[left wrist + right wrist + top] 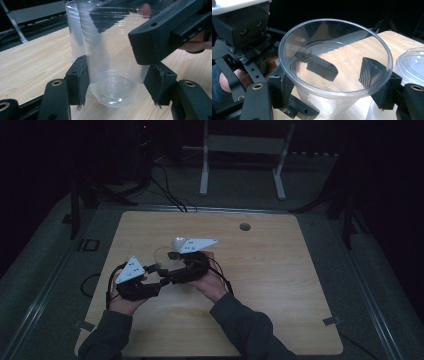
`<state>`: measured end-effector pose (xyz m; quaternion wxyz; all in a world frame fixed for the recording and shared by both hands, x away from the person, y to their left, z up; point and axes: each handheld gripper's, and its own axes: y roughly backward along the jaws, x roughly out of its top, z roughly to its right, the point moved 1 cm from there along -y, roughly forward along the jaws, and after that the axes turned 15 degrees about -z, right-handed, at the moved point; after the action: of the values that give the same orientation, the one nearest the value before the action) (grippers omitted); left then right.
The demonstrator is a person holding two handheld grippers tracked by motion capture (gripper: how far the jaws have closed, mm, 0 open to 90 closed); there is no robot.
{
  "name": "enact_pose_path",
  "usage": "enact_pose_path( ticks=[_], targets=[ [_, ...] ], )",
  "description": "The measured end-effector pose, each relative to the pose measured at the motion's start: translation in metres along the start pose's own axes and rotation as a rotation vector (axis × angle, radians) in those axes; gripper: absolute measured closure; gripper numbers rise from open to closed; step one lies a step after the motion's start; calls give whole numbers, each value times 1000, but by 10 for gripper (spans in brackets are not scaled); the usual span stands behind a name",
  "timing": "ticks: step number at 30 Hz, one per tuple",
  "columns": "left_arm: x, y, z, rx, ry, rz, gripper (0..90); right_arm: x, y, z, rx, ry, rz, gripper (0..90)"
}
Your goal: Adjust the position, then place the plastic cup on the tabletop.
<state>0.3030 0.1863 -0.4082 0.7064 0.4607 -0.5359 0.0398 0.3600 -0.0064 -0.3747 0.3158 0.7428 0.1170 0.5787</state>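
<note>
A clear plastic cup point(162, 256) stands upright on the wooden table point(270, 270), between my two grippers. My left gripper point(116, 85) is shut on the cup's lower part point(110, 62), one pad pressing each side just above the base. My right gripper point(334, 92) reaches in from the other side with its jaws on either side of the cup point(337, 57) just under the rim. The rim stays round, and the pads sit close to the wall without squeezing it. One of its fingers point(155, 40) crosses the left gripper view at the upper right.
A stack of clear cups point(73, 37) stands right behind the held cup and appears at the right edge of the right gripper view point(412, 67). A round hole point(244, 226) sits near the table's far edge. A white frame point(242, 150) stands on the floor beyond.
</note>
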Motion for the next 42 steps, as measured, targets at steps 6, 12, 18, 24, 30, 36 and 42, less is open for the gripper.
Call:
enact_pose_path(
  ticks=[6,12,18,24,30,36,42],
  targets=[
    [-3,-1,0,-24,24,27,429,-1,1,0,19,-2,30,261],
    [-5,-3,2,-53,31,39,429,0,4,-1,23,6,66,243],
    [-5,-5,3,-53,30,27,385,-2,4,-3,12,27,69,282],
    [-7,-4,5,-23,30,17,272,-3,4,-1,0,24,69,288],
    [-13,4,1,-4,51,40,268,-5,6,0,-15,19,65,289],
    [-17,14,-4,22,55,52,269,-6,5,2,-18,16,66,289],
    [-18,18,-6,33,62,66,270,-8,4,0,-21,17,66,289]
  ],
)
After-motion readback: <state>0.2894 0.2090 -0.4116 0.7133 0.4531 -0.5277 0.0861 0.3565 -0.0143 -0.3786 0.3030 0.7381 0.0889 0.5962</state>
